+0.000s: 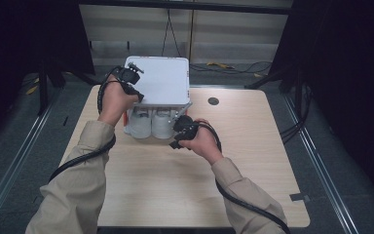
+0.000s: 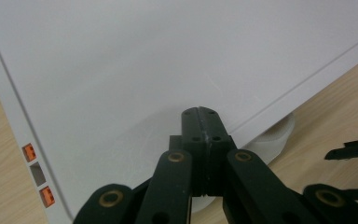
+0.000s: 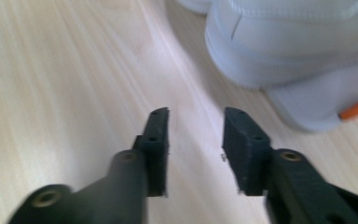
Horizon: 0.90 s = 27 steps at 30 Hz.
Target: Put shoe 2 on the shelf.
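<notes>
I see a pale wooden table with rounded corners [image 1: 253, 185] on grey carpeted floor [image 1: 331, 146], metal floor rails [image 1: 9, 170] along both sides, dark curtains [image 1: 350, 73] flanking a light panelled back wall [image 1: 233, 34], black cables [image 1: 292, 129] trailing.

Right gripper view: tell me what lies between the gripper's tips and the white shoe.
Bare wooden table. The right gripper stands open, nothing between it and the white shoe.

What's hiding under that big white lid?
Under the white lid, two white rounded containers poke out at the front edge. Their back parts and anything deeper are covered by the lid.
</notes>
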Motion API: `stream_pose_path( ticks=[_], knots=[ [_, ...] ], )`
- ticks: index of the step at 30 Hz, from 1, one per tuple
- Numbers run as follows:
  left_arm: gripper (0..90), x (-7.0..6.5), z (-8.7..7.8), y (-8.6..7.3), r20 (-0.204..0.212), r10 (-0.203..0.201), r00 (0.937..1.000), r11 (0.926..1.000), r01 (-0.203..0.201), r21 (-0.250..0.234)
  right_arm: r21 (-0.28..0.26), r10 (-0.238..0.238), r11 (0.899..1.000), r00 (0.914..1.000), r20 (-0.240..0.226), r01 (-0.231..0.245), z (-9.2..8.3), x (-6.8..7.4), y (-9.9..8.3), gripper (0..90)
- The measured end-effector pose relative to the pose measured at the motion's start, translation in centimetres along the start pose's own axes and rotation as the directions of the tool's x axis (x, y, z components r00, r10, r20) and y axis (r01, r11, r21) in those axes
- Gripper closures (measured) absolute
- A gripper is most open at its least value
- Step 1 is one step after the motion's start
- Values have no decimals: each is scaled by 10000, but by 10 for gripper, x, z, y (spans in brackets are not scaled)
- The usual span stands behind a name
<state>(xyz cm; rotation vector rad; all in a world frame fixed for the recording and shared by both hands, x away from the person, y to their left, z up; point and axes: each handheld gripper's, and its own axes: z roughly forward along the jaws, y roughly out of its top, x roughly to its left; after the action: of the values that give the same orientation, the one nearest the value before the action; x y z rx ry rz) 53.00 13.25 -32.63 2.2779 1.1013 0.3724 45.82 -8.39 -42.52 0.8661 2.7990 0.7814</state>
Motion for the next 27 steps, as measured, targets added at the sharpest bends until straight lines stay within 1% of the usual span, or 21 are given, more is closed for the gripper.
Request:
stream_pose_path(
  ticks=[1,3,5,6,7,8,10,11,12,14,16,17,18,19,20,22,25,27],
  knots=[
    [896,1,0,0,-27,2,10000,10000,-2,0,58,10,10000,10000,53,-10,-3,1,-3,544],
    [847,3,-1,-1,-66,-41,10000,10000,41,-32,94,43,9999,10000,26,-43,-8,2,-9,512],
    [801,5,-1,-1,-94,-111,9999,9999,110,-77,-42,188,9998,9998,49,-188,-14,1,-15,463],
    [770,5,-1,-1,-94,-111,9999,9999,110,-77,-42,188,9998,9998,49,-188,-14,1,-15,463],
    [770,6,-2,0,-193,-142,9997,9999,141,-32,-87,254,9996,9997,49,-254,-17,1,-17,441],
    [671,7,-1,0,-381,-275,9989,9996,274,-40,-206,473,9987,9989,-11,-473,-23,1,-23,402],
    [607,7,-2,1,-510,-221,9985,9998,221,-13,-221,576,9981,9983,-26,-576,-27,2,-28,378],
    [584,7,-3,1,-490,-271,9984,9996,270,-20,-236,530,9983,9986,-6,-530,-29,1,-30,365],
    [550,6,-4,1,-465,-297,9985,9996,297,-12,-216,623,9978,9981,15,-622,-31,1,-33,361],
    [487,4,-7,0,-364,-357,9987,9992,362,149,-113,696,9975,9976,10,-696,-34,1,-38,336],
    [443,3,-9,-2,-442,-381,9983,9990,391,227,-93,787,9969,9969,12,-786,-37,1,-44,321],
    [427,3,-11,-3,-431,-427,9982,9988,436,210,-117,797,9968,9968,-5,-797,-38,2,-46,314],
    [411,3,-14,-5,-286,-559,9980,9983,564,172,-152,787,9968,9969,1,-787,-39,2,-49,308],
    [403,3,-15,-7,-234,-630,9977,9978,635,197,-128,832,9965,9965,11,-831,-41,2,-52,301],
    [394,3,-17,-9,-246,-638,9977,9976,644,266,-92,852,9963,9964,10,-852,-42,3,-54,294],
    [369,2,-20,-11,-284,-587,9979,9979,594,256,-49,909,9958,9958,50,-909,-43,4,-59,282],
    [340,-1,-22,-16,-2,-646,9979,9976,646,260,-137,944,9954,9955,7,-944,-45,4,-63,266],
    [320,-5,-23,-20,203,-586,9981,9979,580,272,-81,1156,9933,9933,-73,-1157,-47,4,-66,260]
  ],
)
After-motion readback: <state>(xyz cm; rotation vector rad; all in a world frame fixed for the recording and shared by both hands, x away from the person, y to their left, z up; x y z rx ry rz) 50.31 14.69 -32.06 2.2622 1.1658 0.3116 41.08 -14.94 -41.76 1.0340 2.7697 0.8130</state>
